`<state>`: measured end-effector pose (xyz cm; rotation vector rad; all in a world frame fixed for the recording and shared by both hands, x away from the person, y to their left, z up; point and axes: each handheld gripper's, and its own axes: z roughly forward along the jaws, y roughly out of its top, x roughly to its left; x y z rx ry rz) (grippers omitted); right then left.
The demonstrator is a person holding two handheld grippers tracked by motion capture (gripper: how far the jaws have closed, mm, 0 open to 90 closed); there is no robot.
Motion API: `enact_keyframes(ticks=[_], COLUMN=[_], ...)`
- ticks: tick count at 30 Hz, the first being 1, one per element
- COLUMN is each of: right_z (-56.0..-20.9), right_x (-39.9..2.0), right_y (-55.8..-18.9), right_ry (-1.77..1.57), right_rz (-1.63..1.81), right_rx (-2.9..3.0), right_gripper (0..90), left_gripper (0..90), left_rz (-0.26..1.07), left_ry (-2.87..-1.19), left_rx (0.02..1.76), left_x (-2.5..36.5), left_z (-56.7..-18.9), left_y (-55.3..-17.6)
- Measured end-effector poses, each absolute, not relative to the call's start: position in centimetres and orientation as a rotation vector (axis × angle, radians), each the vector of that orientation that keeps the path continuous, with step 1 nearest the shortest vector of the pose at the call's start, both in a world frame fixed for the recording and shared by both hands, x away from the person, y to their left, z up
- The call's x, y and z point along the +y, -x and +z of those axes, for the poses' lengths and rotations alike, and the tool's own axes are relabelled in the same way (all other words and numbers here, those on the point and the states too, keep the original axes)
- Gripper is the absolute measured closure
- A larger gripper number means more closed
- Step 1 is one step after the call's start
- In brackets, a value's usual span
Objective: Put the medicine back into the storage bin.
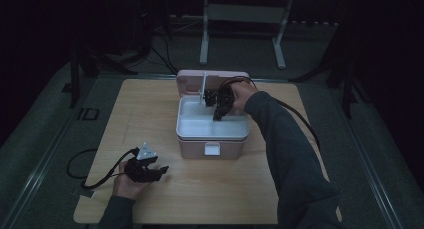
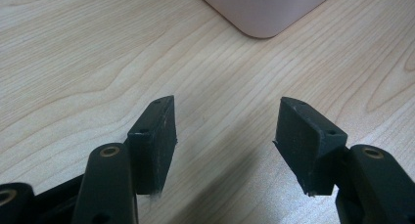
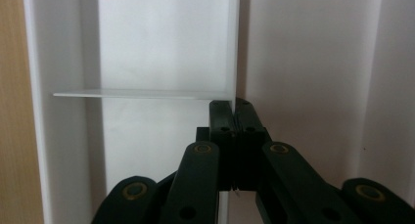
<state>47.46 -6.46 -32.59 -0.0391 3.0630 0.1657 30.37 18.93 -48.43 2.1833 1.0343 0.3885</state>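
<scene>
1. A thin white divider panel (image 3: 234, 48) is held upright over the open pink storage box (image 1: 212, 135), at the box's rear edge by the raised lid (image 1: 186, 80).
2. The panel is clamped by the right gripper (image 3: 234, 109), jaws pressed together on it.
3. The left gripper (image 2: 225, 131) is rested on the worktop (image 2: 73, 53), jaws spread, nothing between them.

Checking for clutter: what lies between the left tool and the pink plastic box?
Only bare light wooden tabletop separates the open left tool from the pink plastic box, as the left gripper view shows.
</scene>
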Motion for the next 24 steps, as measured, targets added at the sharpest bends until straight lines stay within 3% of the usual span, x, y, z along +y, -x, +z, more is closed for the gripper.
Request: enact_keyframes(ticks=[24], right_z=[-34.1], right_x=[-5.4], right_y=[-47.6], right_ry=[0.033], right_rz=[0.143], right_rx=[3.06], right_gripper=[88.7], left_gripper=[40.2], left_rz=[0.39], left_ry=[-2.179], left_rx=[1.038], left_x=[19.0], left_z=[-48.5], left_y=[-30.3])
